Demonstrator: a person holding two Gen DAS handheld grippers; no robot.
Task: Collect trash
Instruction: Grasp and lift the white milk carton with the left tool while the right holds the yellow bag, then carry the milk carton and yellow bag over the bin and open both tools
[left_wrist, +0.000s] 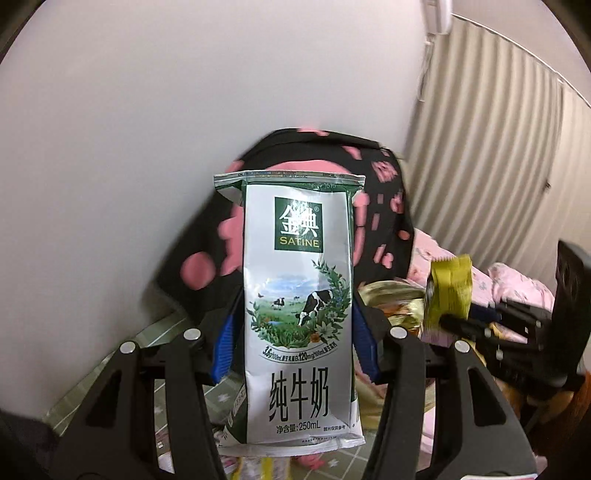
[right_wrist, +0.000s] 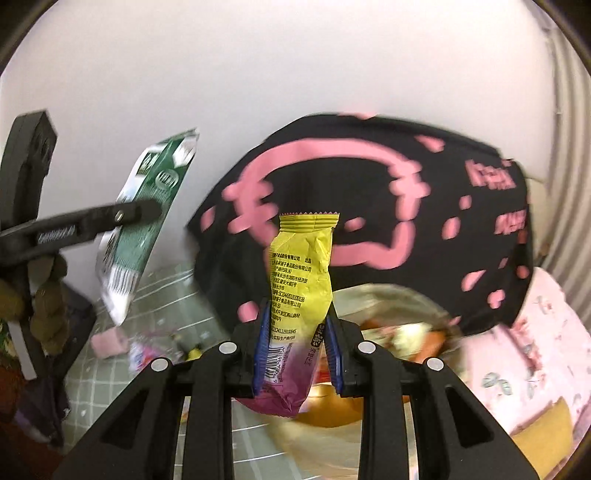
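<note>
Your milk carton (left_wrist: 298, 314) is flattened and clamped between the left gripper (left_wrist: 295, 343) pads, long axis straight out along the fingers, top seam pointing away from you. The yellow snack wrapper (right_wrist: 301, 291) sits the same way in the right gripper (right_wrist: 297, 354): jaws closed on its lower purple end, crimped top standing up. Both pieces are off the surface and already in hand, so the next move is likely a drop, and it turns on the black-and-pink bag (right_wrist: 369, 206) directly ahead of both tools. Its gold-lined mouth (right_wrist: 388, 325) lies just below and beyond the right gripper's wrapper, so the right hand looks nearer; the left is offset to the side. The right view shows that opening with trash already inside; the left view mostly hides it behind the carton, showing only a sliver. The right view also shows loose bits on the green grid mat (right_wrist: 162, 295), blurred, can't identify them.
</note>
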